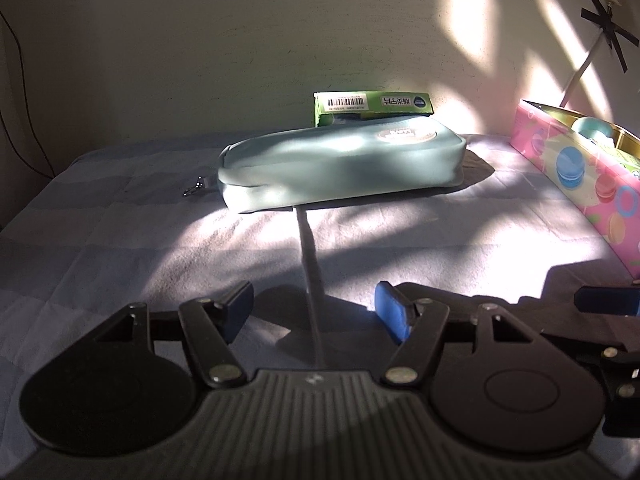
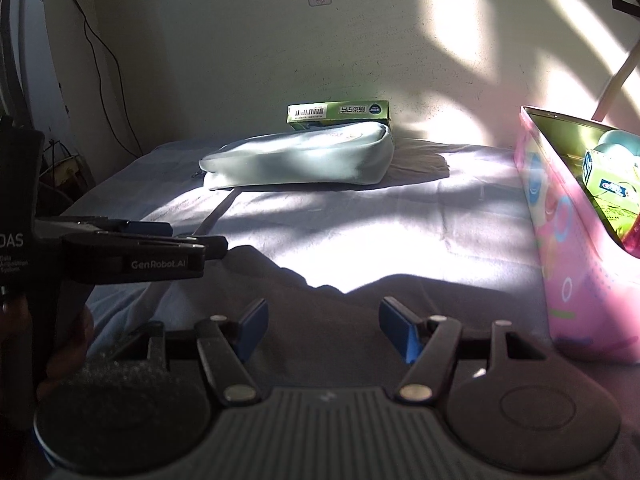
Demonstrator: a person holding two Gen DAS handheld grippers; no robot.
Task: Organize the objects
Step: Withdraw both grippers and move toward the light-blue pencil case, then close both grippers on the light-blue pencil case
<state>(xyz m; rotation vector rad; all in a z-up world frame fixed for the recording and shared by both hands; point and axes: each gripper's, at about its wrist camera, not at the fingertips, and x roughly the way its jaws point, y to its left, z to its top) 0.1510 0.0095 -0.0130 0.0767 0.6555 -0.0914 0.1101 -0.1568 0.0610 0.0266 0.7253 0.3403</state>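
Left wrist view takes in the pale blue-grey bedsheet (image 1: pixel 120 216) first, patched with hard sunlight and shade, running back to a cream wall (image 1: pixel 200 40). On its right edge stands the pink macaron-print box (image 1: pixel 568 172), open-topped; from the right wrist view it already holds a small green carton (image 2: pixel 608 184) and something rounded and teal behind it, too washed out by glare to name with confidence.

Next in size is the mint-green zip pouch (image 1: pixel 340 168), lying flat toward the back of the sheet, its long axis running left to right across both cameras' lines of sight, zipper pull at its left end. Just behind it, touching or nearly so, a green toothpaste carton (image 1: pixel 372 106) rests against the wall, long axis likewise crosswise, barcode on its left.

Both tools sit well short of these things. The left gripper (image 1: pixel 316 316) has its blue pads spread apart with nothing between them, and the pouch lies straight ahead of it. The right gripper (image 2: pixel 324 328) is likewise parted and empty; the pouch lies ahead and slightly to its left, the pink box close on its right.

My reading is that the left gripper is better lined up on the pouch, while the right is nearer the box.
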